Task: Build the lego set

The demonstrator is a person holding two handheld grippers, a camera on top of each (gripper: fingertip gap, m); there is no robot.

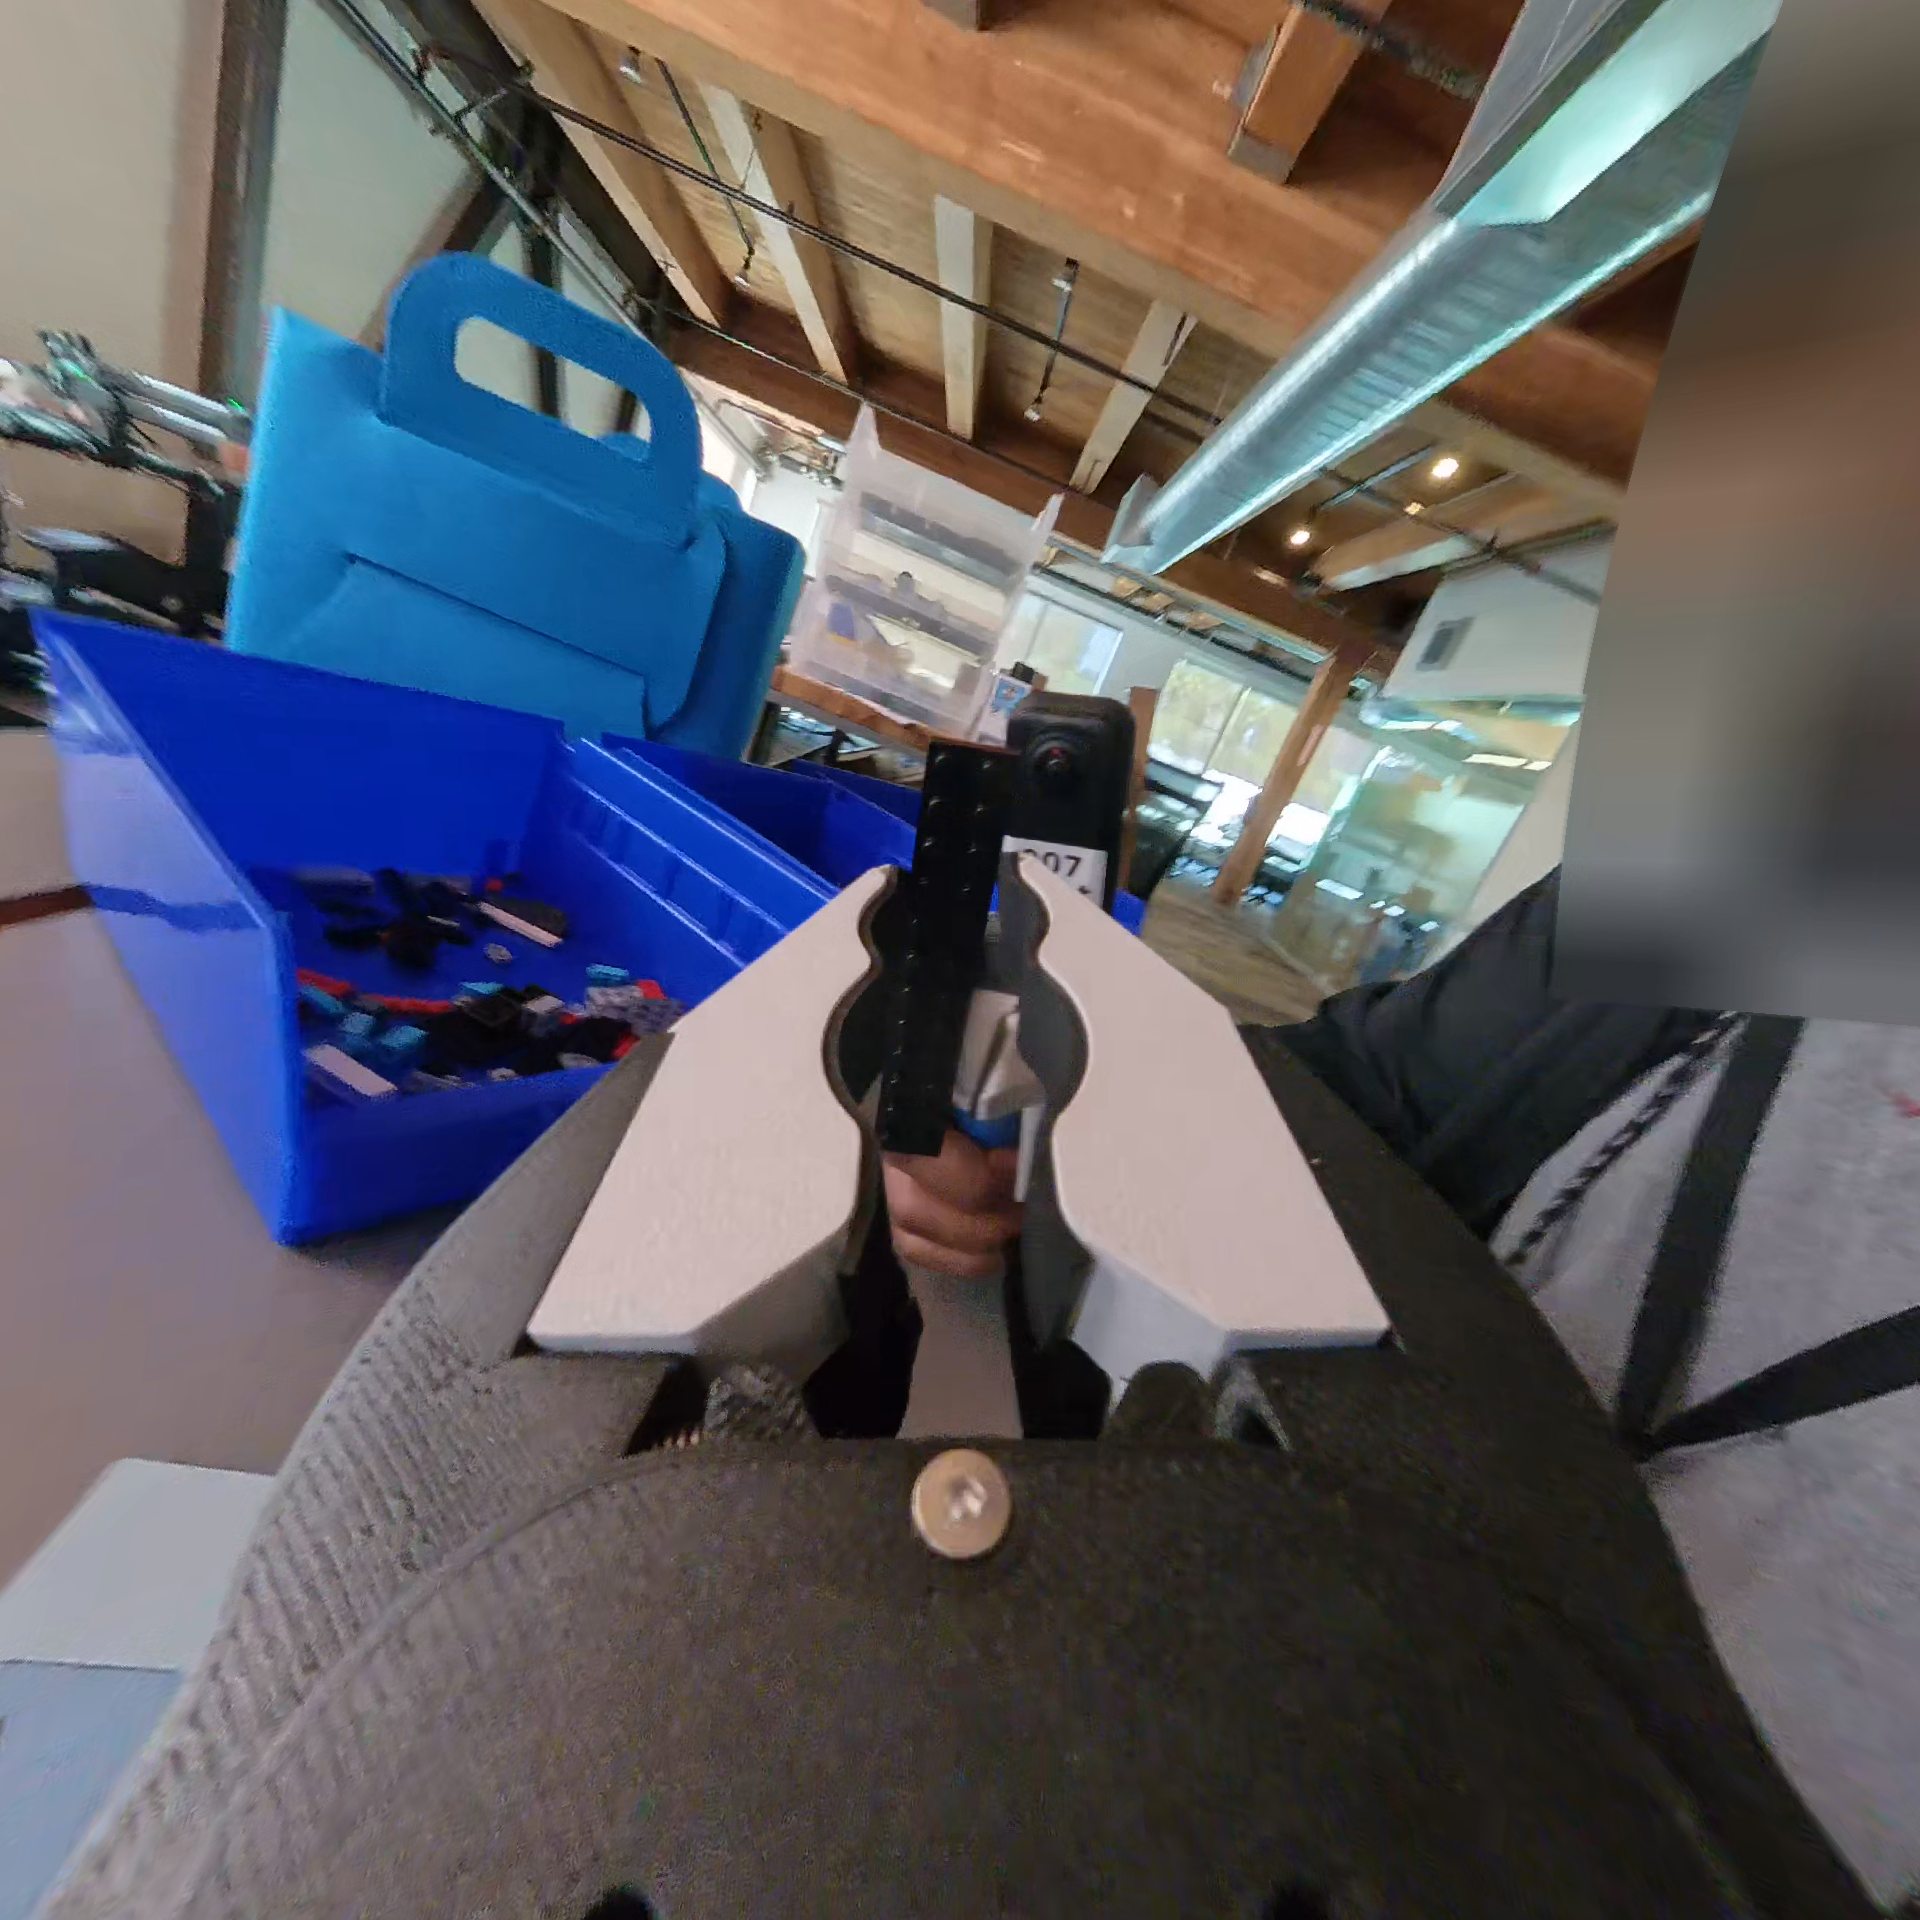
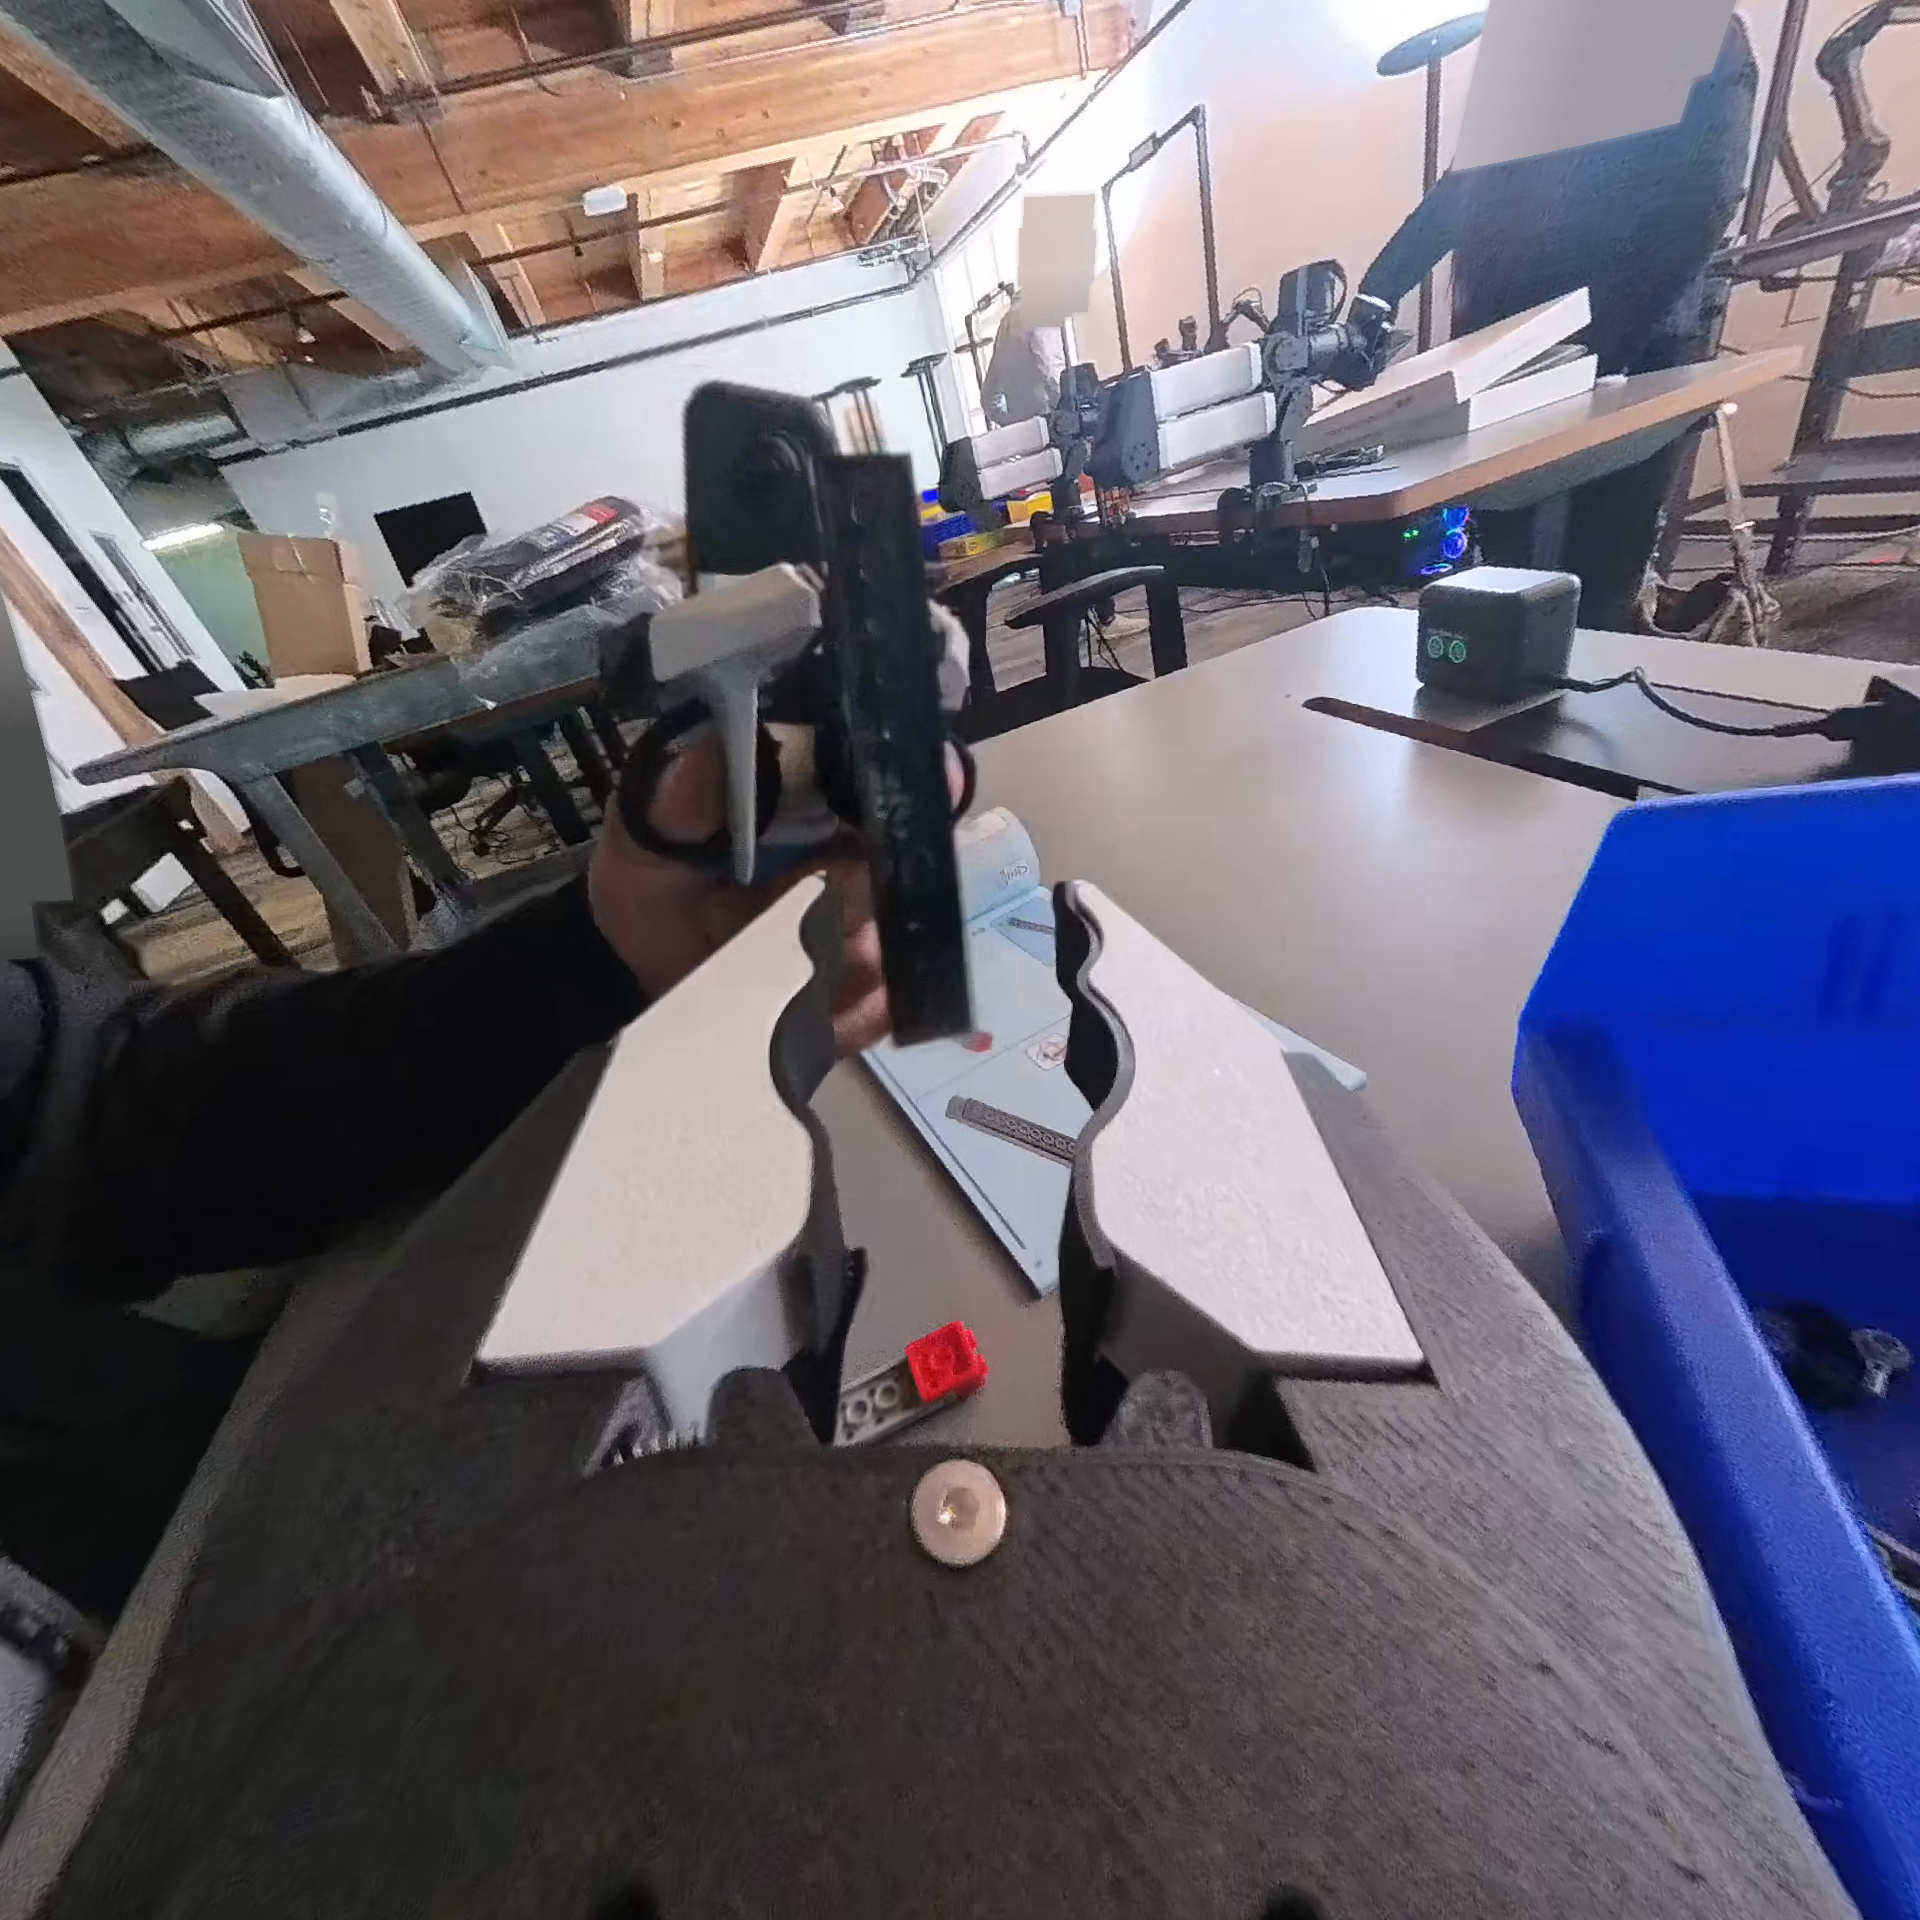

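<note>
My left gripper (image 1: 951, 894) is shut on a long black Lego plate (image 1: 940, 935) and holds it upright in the air. The same plate (image 2: 899, 748) shows in the right wrist view, clamped in the left gripper (image 2: 842, 644), which a hand holds up. My right gripper (image 2: 945, 914) is open and empty, just below and in front of the plate's lower end. Under it, a small red brick (image 2: 943, 1363) and a grey plate (image 2: 878, 1408) lie on the table. An open instruction booklet (image 2: 997, 1132) lies beyond them.
A blue bin (image 1: 187, 935) with several loose Lego pieces (image 1: 468, 997) stands on the table to the left; it also shows at the right edge of the right wrist view (image 2: 1714, 1039). A blue bag (image 1: 499, 540) stands behind it. A small black box (image 2: 1496, 629) sits on the far table. Tip to tip, the grippers are about 5 centimetres apart. The small red brick (image 2: 943, 1363) is about 12 centimetres from my right fingertips.
</note>
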